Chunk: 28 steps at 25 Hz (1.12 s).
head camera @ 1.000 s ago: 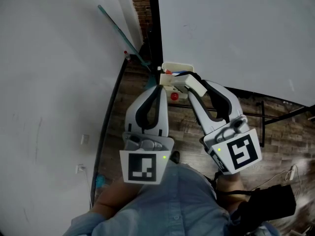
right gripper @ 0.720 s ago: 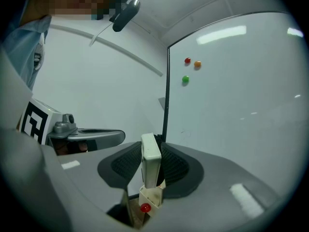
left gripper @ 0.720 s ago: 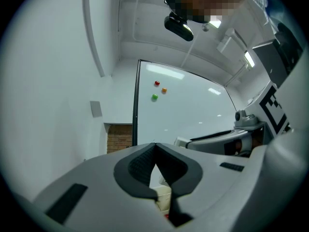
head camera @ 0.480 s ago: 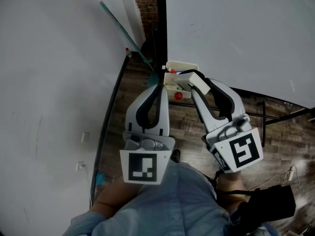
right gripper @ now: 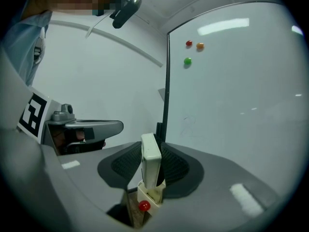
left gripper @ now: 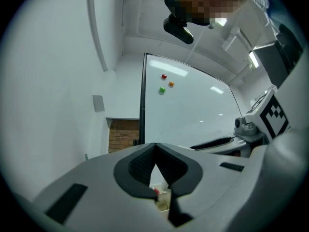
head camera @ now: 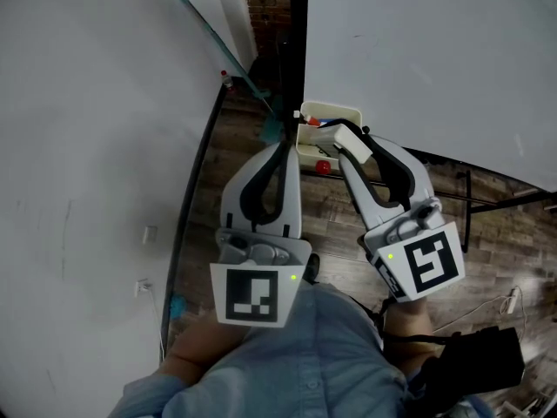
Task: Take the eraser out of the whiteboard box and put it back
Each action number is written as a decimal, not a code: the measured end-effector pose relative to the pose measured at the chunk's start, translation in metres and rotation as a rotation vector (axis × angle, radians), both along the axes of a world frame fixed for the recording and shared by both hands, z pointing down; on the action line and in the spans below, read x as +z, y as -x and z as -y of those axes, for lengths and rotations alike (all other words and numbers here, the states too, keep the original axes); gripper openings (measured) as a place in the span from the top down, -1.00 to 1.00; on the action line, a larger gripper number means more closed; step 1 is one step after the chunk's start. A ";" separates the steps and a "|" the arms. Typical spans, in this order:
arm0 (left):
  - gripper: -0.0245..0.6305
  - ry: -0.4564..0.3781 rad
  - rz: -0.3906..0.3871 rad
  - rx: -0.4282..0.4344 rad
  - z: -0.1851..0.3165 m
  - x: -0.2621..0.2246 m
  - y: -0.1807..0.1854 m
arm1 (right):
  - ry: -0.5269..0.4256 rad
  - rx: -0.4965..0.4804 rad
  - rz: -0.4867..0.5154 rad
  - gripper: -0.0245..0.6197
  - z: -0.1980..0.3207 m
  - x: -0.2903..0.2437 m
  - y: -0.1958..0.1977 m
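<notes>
Eraser (right gripper: pixel 150 158) sits clamped upright in my right gripper (head camera: pixel 345 140) just above the whiteboard box (head camera: pixel 332 108), my left gripper (left gripper: pixel 155 147) pinched closed on nothing, so I judge this the put-back step: lower it into the opening, then release.

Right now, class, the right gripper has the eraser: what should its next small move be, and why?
Probably lower the eraser a little further into the whiteboard box. The right gripper is shut on it, holding it upright with its lower end about at the box's open top, so a short descent should seat it before the jaws open.
</notes>
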<state>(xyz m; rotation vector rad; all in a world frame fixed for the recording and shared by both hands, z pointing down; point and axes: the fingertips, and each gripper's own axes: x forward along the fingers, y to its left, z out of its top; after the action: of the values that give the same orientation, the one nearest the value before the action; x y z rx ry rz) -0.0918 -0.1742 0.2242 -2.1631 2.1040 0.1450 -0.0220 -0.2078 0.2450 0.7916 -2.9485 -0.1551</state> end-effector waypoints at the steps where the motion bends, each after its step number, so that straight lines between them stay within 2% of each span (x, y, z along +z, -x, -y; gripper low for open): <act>1: 0.91 0.004 -0.003 0.001 0.002 0.002 0.002 | 0.006 0.000 -0.006 0.54 0.002 0.003 0.002; 17: 0.91 0.089 -0.043 0.023 0.035 0.031 0.029 | 0.118 0.010 -0.116 0.54 0.030 0.056 0.030; 28: 0.91 0.124 -0.054 0.038 0.051 0.044 0.047 | 0.161 -0.006 -0.188 0.54 0.039 0.087 0.050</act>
<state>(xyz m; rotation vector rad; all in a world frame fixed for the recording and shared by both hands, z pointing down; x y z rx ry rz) -0.1390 -0.2250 0.2685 -2.2946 2.1560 0.0785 -0.0718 -0.2468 0.3315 0.7052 -2.7453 0.0082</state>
